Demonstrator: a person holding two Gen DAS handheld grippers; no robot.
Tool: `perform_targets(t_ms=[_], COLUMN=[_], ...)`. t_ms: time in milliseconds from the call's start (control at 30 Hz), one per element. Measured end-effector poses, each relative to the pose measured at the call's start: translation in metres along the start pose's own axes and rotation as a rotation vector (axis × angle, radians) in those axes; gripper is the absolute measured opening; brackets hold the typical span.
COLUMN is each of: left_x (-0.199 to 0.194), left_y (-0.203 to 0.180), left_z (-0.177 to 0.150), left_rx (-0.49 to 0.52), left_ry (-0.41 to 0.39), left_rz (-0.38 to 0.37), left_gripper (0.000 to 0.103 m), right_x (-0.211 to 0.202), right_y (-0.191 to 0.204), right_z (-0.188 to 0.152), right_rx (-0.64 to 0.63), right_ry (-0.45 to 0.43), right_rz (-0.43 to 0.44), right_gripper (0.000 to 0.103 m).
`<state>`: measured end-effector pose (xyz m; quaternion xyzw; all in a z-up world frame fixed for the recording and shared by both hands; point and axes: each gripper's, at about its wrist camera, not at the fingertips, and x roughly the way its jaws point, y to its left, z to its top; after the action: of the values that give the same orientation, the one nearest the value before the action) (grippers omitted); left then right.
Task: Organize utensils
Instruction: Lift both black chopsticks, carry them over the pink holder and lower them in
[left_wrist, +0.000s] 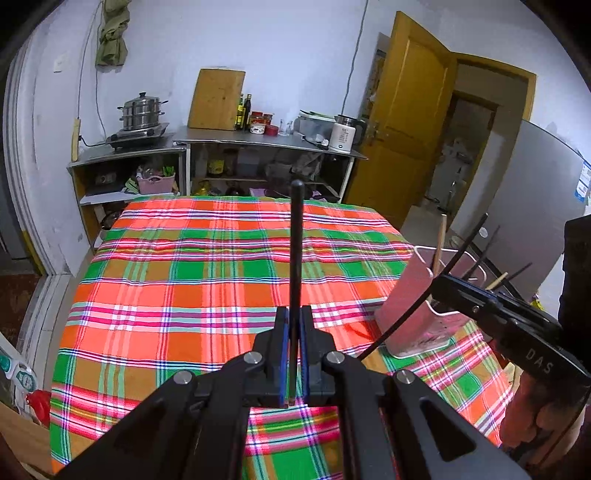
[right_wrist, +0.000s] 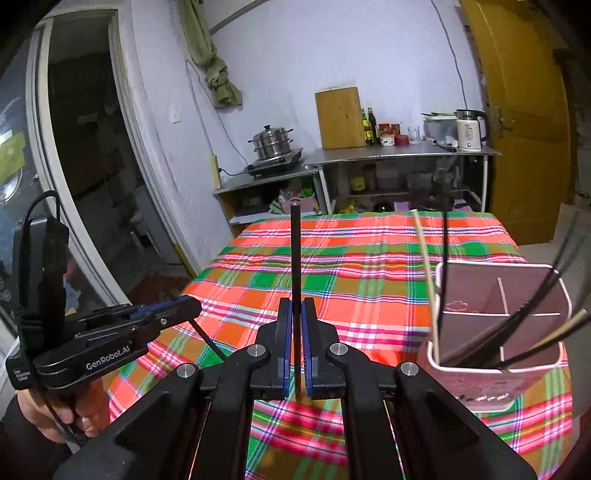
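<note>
A pink utensil holder (right_wrist: 498, 332) with dividers stands on the plaid-covered table, at the right in both views (left_wrist: 413, 302). It holds several black and wooden chopsticks. My left gripper (left_wrist: 294, 317) is shut on a black chopstick (left_wrist: 296, 258) that points upward. My right gripper (right_wrist: 295, 314) is shut on another black chopstick (right_wrist: 295, 266), also upright. The right gripper also shows in the left wrist view (left_wrist: 454, 282), just beside the holder's rim, its chopstick (left_wrist: 424, 291) slanting. The left gripper shows at the left of the right wrist view (right_wrist: 184, 306).
The table wears a red, green and orange plaid cloth (left_wrist: 221, 277). Behind it stand metal shelves with a steamer pot (left_wrist: 142, 110), a cutting board (left_wrist: 216, 98), bottles and a kettle (left_wrist: 343, 134). A yellow door (left_wrist: 402, 122) is open at the right.
</note>
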<state>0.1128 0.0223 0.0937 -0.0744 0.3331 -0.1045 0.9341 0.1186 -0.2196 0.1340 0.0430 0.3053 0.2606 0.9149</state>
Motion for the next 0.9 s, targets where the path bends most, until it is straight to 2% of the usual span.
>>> perform_targets(t_ms=[233,467,667,900], left_x=[-0.003,-0.005,-0.012,-0.019], left_y=[-0.024,-0.059,-0.095,-0.126], left_z=[0.0,0.006,0.027,0.064], left_rx=[0.018,0.047,0.079,0.11], left_ry=[0.013,0.018,-0.014,-0.079], left_rz=[-0.049,-0.135,-0.213,-0.265], left_gripper=[0.006,0.006,0.006,0.006], right_x=[-0.026,-0.062,-0.097,-0.129], right_y=[-0.01,-0.03,-0.052,-0.071], right_z=[-0.004,-0.008,0.002,0.025], right_rx=[0.019,0.058,0.097,0.114], right_ry=[-0.035,-0.081,-0.146,-0.239], right_rz=[-0.014,-0.056,-0.106,-0.154], right_gripper=[0.005,0.005,0.005,0.005])
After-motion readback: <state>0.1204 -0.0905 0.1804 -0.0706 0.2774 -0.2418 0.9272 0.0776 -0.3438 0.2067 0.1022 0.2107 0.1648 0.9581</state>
